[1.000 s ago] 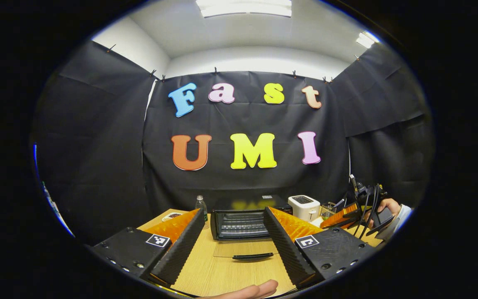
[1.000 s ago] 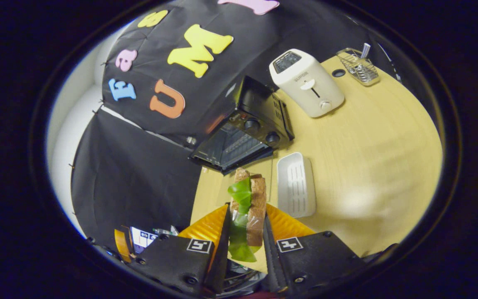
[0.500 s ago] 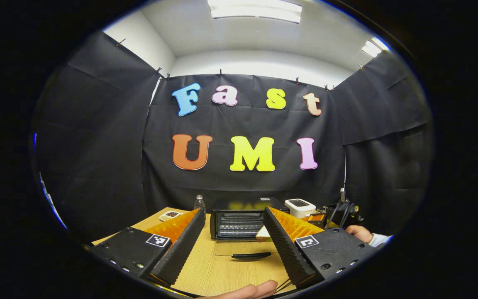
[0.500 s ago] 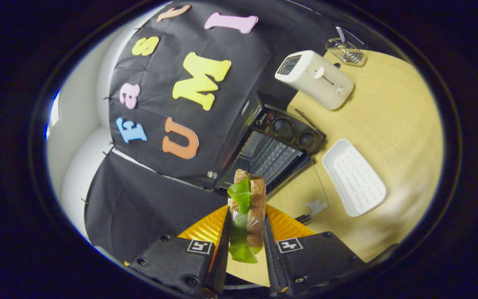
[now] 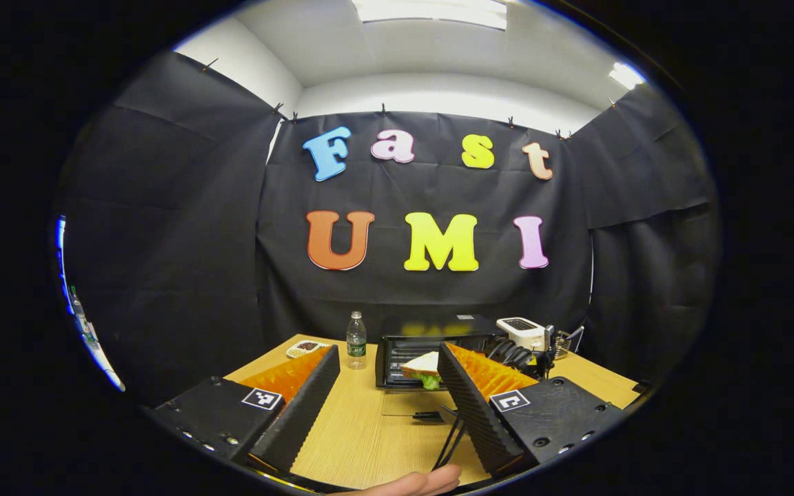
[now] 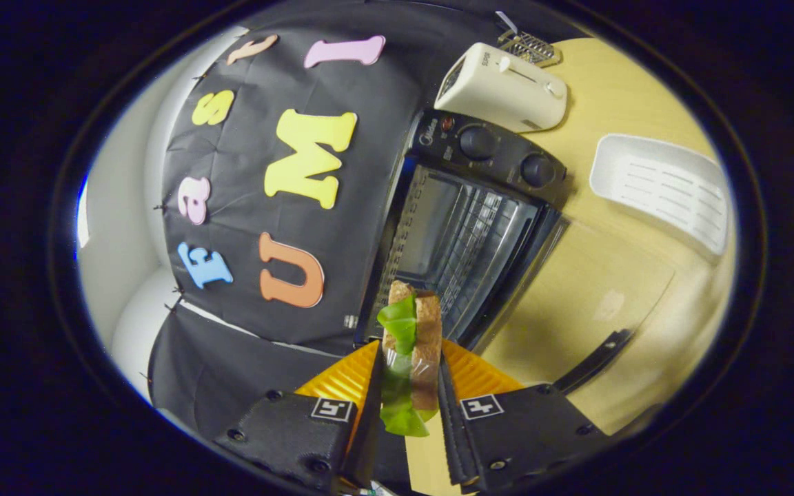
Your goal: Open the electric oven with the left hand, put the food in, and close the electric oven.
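The black electric oven (image 5: 424, 339) stands at the back of the table, its glass door (image 5: 414, 405) folded down flat with the handle (image 5: 427, 416) toward me. My left gripper (image 5: 389, 353) hangs open and empty well in front of it. A sandwich (image 5: 422, 364) of brown bread and green lettuce hovers at the oven's mouth. In the right gripper view my right gripper (image 6: 408, 348) is shut on that sandwich (image 6: 412, 337), just short of the oven's wire rack (image 6: 462, 238). The lowered door (image 6: 604, 296) lies to the right.
A white toaster (image 6: 500, 86) and a wire basket (image 6: 528, 45) stand beyond the oven's knob panel (image 6: 500, 148). A white ribbed tray (image 6: 666, 186) lies on the wooden table (image 6: 631, 96). A water bottle (image 5: 355, 339) and a small dish (image 5: 304, 348) sit left of the oven.
My right gripper has carried the sandwich from above the table over the lowered door to the oven's mouth. My left gripper has drawn back from the oven, still open.
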### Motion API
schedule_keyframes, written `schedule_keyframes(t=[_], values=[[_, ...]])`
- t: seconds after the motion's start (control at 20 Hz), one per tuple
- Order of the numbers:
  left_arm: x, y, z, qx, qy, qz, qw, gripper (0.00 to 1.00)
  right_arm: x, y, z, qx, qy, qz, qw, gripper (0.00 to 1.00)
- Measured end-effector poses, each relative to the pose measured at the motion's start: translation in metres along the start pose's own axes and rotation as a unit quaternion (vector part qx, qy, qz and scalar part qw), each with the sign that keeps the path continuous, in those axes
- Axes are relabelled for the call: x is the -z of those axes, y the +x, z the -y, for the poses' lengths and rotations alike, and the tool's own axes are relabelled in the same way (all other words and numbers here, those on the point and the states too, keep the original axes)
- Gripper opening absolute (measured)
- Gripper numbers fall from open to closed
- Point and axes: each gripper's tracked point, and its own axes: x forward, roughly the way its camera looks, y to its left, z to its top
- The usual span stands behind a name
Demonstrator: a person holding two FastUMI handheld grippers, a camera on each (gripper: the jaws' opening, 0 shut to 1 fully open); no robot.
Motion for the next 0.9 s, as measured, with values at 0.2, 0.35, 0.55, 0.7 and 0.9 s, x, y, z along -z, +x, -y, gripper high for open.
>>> schedule_keyframes(t=[0.2, 0.35, 0.55, 0.7, 0.9], values=[[0.006, 0.004, -0.007, -0.002, -0.006, -0.004, 1.000, 0.94, -0.027, 0.051, 0.013, 0.015, -0.033, 0.064, 0.997, 0.43], [0.016, 0.009, -0.012, -0.007, -0.010, -0.015, 1.000, 0.94, -0.048, 0.089, 0.020, 0.018, -0.053, 0.099, 0.994, 0.43], [0.021, 0.010, -0.018, -0.018, -0.007, -0.024, 1.000, 0.94, -0.062, 0.125, 0.021, 0.020, -0.088, 0.136, 0.987, 0.43], [0.027, 0.010, -0.025, -0.029, -0.002, -0.030, 0.999, 0.94, -0.063, 0.135, 0.033, 0.038, -0.078, 0.141, 0.986, 0.43], [0.035, 0.010, -0.027, -0.036, -0.010, -0.037, 0.999, 0.94, -0.061, 0.135, 0.039, 0.053, -0.106, 0.138, 0.983, 0.45]])
